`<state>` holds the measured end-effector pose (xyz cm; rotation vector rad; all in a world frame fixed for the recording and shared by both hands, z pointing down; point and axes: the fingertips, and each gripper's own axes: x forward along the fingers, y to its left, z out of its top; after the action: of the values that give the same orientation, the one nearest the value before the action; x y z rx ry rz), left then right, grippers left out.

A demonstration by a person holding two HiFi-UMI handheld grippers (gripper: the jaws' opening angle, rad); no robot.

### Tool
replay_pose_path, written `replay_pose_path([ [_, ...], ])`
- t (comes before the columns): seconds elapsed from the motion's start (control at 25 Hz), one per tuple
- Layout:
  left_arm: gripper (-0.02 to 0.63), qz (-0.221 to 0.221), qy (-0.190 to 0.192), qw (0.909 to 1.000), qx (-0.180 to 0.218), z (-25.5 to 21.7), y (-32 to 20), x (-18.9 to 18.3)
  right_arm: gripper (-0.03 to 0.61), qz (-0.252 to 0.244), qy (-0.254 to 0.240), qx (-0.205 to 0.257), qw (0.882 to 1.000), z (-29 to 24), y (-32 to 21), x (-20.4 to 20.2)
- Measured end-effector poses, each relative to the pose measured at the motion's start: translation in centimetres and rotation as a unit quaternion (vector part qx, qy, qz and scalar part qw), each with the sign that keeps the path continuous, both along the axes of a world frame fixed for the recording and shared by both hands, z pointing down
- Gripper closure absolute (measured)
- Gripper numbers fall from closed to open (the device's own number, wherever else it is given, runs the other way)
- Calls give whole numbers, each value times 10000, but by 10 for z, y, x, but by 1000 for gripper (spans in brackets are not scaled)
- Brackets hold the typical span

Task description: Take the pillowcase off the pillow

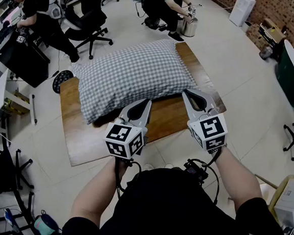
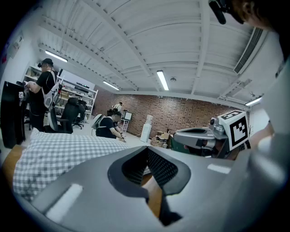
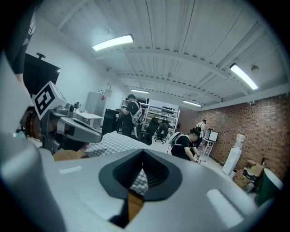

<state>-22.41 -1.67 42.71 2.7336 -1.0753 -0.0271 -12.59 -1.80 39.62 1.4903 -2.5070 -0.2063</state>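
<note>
While both pairs of fingers sit closed on nothing, the left gripper (image 1: 147, 104) and right gripper (image 1: 186, 93) hover at the near edge of the checked pillow (image 1: 130, 72); it lies on the wooden table (image 1: 84, 145), just ahead of both tips; my judgement: spread the fingers first; pinch cloth only, at the open end; I cannot tell which end that is.

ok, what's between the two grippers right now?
Only bare wooden table between the left gripper and the right gripper; the checked pillow lies by their tips. The head view shows it.
</note>
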Motion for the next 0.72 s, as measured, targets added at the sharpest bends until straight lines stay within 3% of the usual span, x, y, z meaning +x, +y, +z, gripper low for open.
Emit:
replay_pose_path([
  [0.4, 498, 226, 381, 9956, -822, 42, -32, 0, 572, 209, 263, -207, 9992, 14, -34, 9],
  [0.56, 441, 238, 775, 9869, -1394, 66, -51, 10, 559, 160, 342, -335, 9987, 23, -56, 20],
  [0.72, 395, 139, 1106, 9747, -1937, 99, -65, 30, 492, -21, 319, -646, 9974, 46, -77, 39],
])
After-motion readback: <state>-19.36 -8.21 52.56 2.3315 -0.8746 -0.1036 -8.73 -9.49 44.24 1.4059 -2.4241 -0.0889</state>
